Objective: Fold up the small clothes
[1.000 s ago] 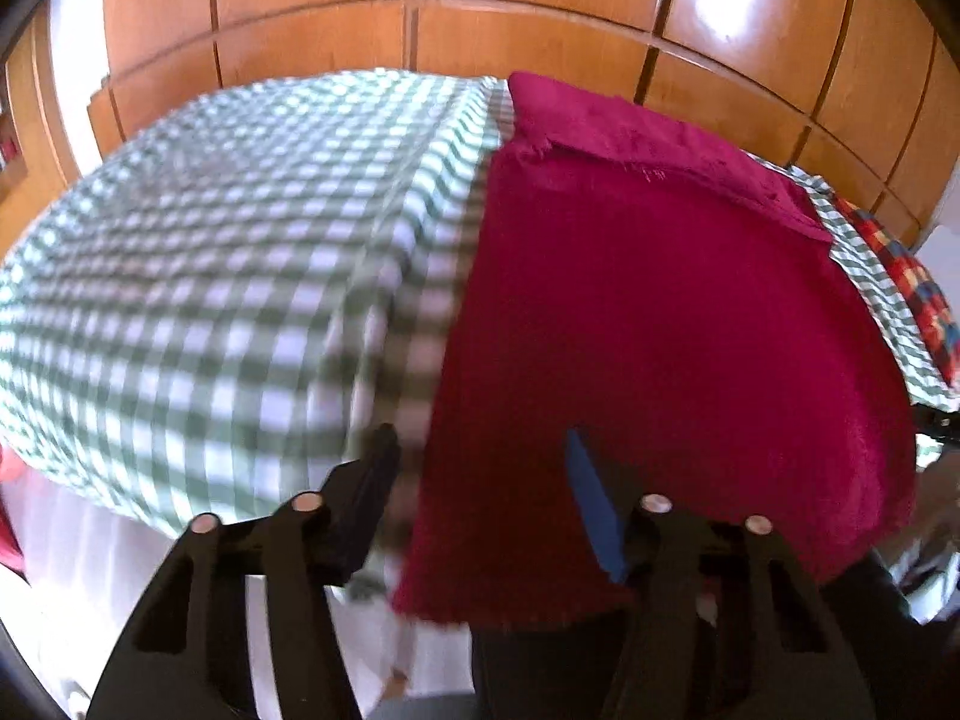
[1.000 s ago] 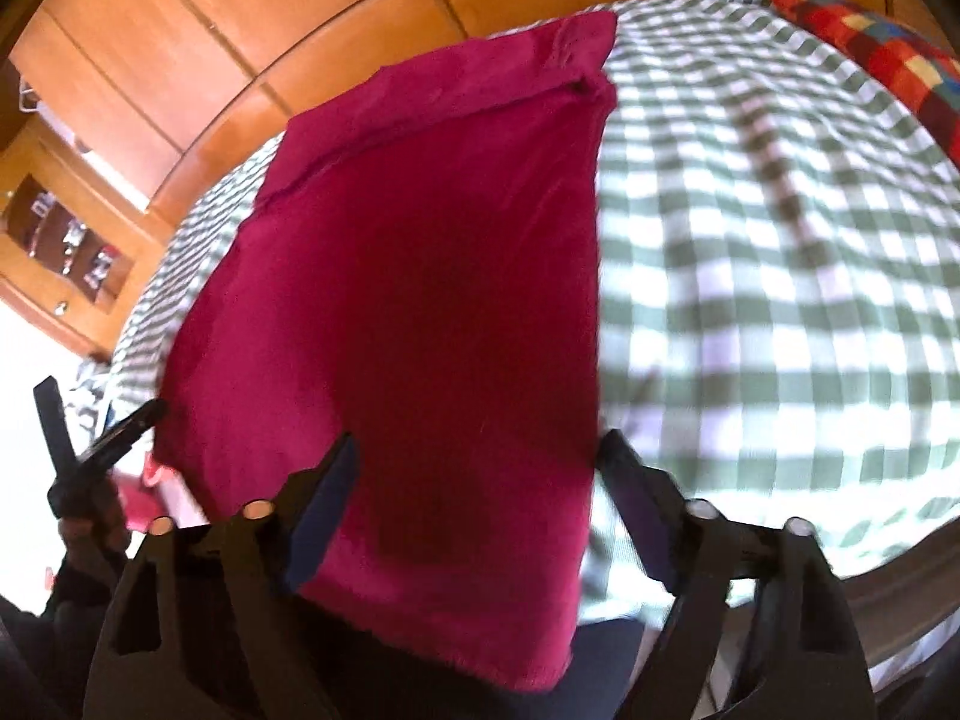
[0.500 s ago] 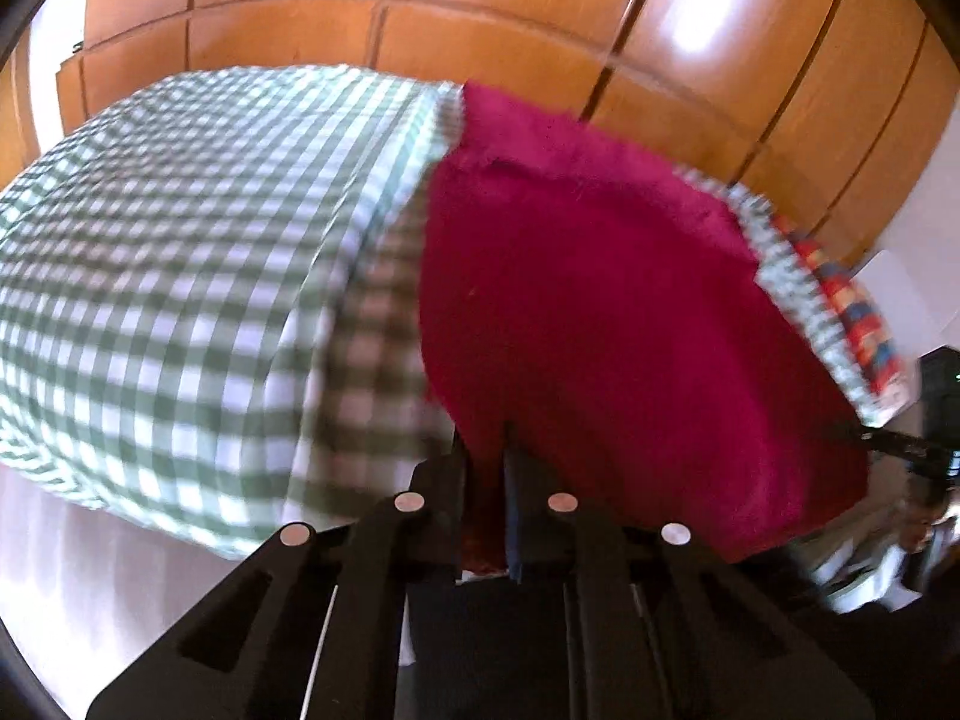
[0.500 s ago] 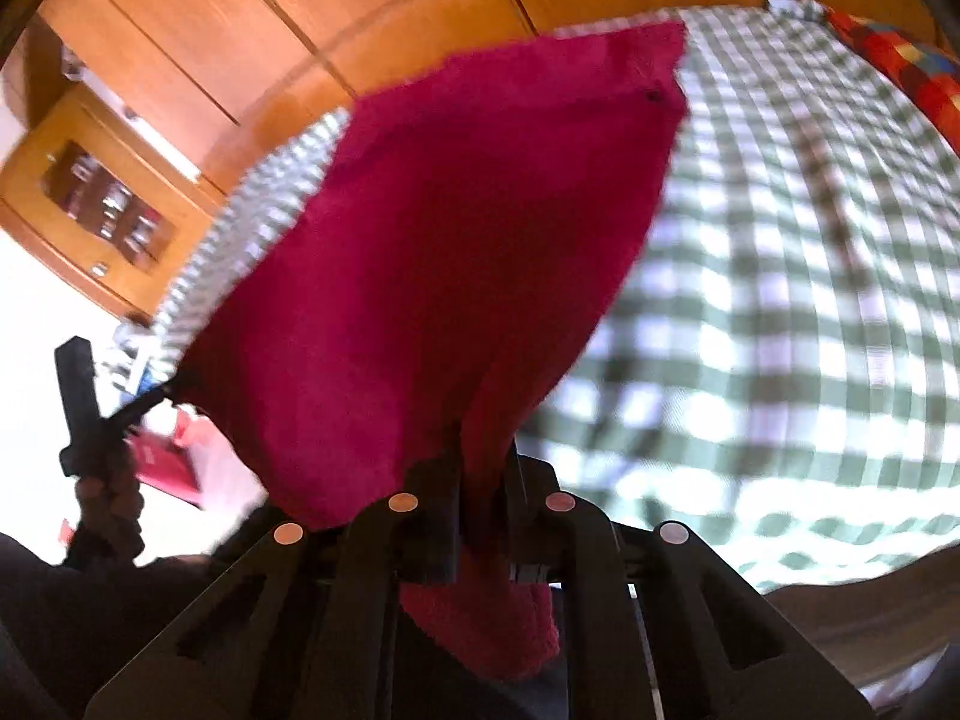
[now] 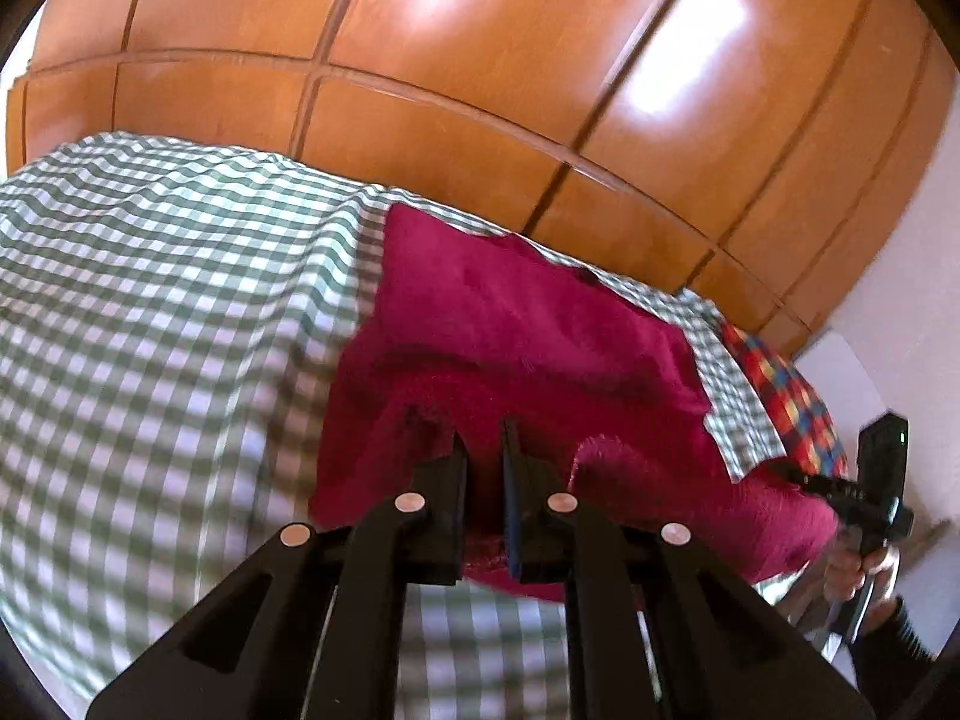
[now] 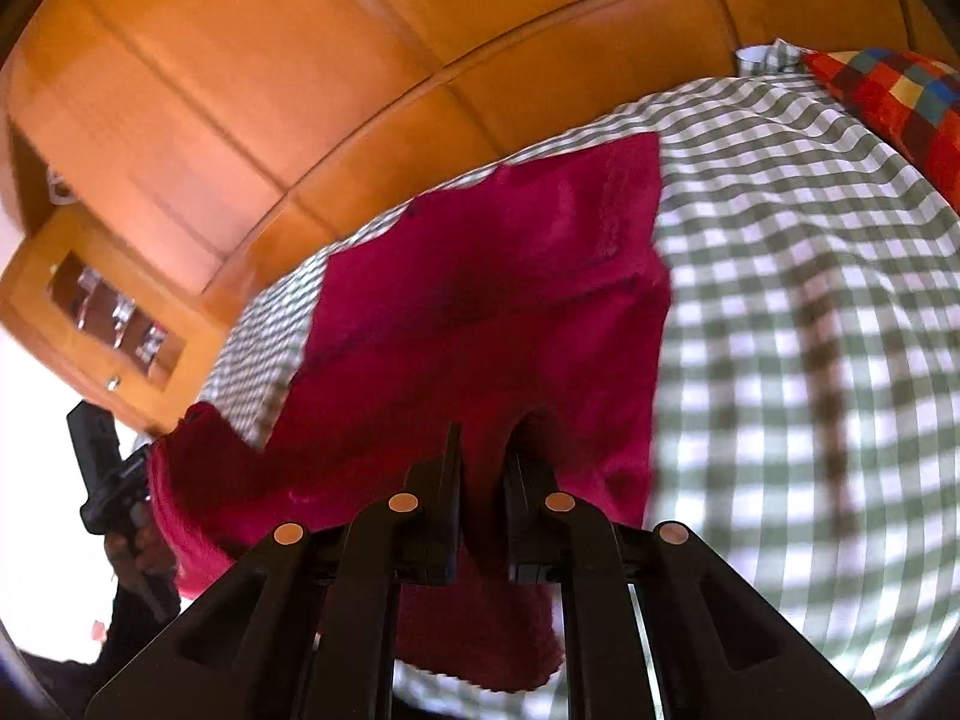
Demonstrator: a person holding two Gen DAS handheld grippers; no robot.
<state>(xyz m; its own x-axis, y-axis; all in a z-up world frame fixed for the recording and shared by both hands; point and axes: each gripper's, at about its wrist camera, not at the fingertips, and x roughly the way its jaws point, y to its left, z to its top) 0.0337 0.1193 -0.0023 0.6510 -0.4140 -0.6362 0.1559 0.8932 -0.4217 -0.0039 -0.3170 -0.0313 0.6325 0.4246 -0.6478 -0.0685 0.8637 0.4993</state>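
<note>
A dark red cloth (image 5: 516, 336) lies on a bed with a green and white checked cover (image 5: 150, 324). My left gripper (image 5: 481, 444) is shut on the cloth's near left corner and holds it raised. My right gripper (image 6: 483, 438) is shut on the near right corner of the same cloth (image 6: 480, 300), also raised. The near edge sags between the two grippers. The far edge still rests flat on the cover (image 6: 810, 300). The right gripper shows at the right of the left wrist view (image 5: 840, 489), and the left gripper at the left of the right wrist view (image 6: 129, 477).
A wooden panelled wardrobe (image 5: 480, 60) stands right behind the bed. A red multicoloured checked pillow (image 6: 894, 102) lies at the right end of the bed. A wooden cabinet with a glass door (image 6: 102, 318) stands at the left.
Both grippers went from open to shut on the cloth's near corners. They then lifted the near edge and carried it forward over the cloth.
</note>
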